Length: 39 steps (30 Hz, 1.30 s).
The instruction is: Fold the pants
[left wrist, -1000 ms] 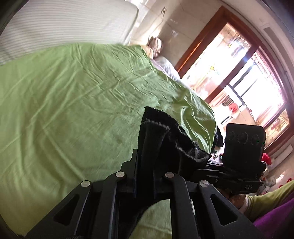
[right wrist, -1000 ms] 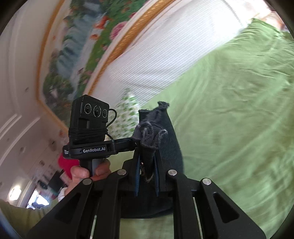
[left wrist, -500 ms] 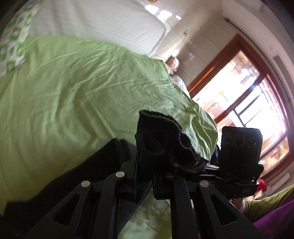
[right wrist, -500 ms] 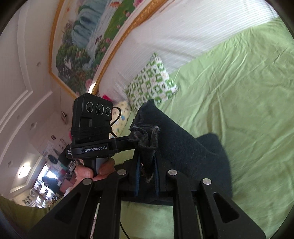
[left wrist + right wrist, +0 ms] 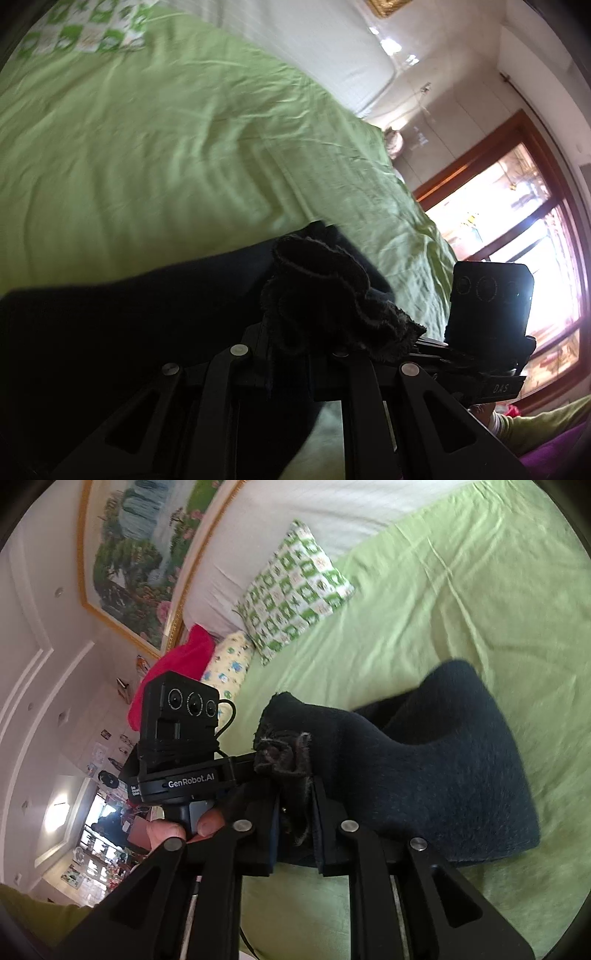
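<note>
A: Where do we stand with the dark fleece pants [image 5: 454,775]?

B: We have both ends pinched. Our left gripper [image 5: 291,354] is pressed together on a bunched, frayed edge at lower centre of the left wrist view, and our right gripper [image 5: 295,812] clamps a similar ruffled edge at centre of the right wrist view.

A: What has changed from a second ago?

B: Then the cloth hung bunched above the green bedsheet [image 5: 166,147] and little of it touched down. Now, in the right wrist view, a broad dark panel spreads over the sheet at centre right, and in the left wrist view the fabric fills the lower left. The green patterned pillow [image 5: 295,587] has also come into the upper middle of the right wrist view, so we have swung toward the headboard.

A: Meaning?

B: We judge the pants are being lowered and laid over themselves, a fold partly made. The held edges are not yet down, so we should set them flat before letting go
</note>
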{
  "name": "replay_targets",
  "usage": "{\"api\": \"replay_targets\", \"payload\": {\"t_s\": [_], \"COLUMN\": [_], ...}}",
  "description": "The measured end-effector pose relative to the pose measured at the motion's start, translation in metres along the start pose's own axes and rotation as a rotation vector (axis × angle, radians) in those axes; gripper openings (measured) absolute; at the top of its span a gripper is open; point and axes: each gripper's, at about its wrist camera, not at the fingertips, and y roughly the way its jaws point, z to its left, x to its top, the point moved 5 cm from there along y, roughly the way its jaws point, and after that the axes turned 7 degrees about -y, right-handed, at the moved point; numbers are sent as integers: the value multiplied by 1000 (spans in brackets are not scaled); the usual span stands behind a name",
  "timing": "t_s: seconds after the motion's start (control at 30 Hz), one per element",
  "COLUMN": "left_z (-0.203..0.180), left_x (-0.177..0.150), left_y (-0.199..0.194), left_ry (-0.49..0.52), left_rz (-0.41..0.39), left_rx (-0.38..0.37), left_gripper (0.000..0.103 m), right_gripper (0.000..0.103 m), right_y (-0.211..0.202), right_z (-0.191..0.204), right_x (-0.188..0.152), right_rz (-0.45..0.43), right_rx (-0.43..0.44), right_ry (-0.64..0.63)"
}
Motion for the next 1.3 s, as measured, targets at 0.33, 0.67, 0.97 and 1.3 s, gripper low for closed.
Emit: {"api": "replay_targets", "payload": {"t_s": [0.33, 0.67, 0.97, 1.3], "left_z": [27, 39, 33, 35], "left_x": [-15, -31, -50, -87], "left_y": [-21, -54, -79, -116], "left_ry": [-97, -185, -231, -319], "left_rz": [-58, -178, -280, -401], "left_rx": [24, 56, 107, 145], "left_gripper": [10, 15, 34, 34], "right_gripper": [48, 48, 48, 59], "right_y": [20, 13, 1, 0], "right_z": [-6, 1, 20, 31], "right_x": [-13, -12, -6, -11], "right_rz": [58, 37, -2, -2], "right_rx": [1, 16, 17, 14], "right_ry": [30, 23, -42, -84]}}
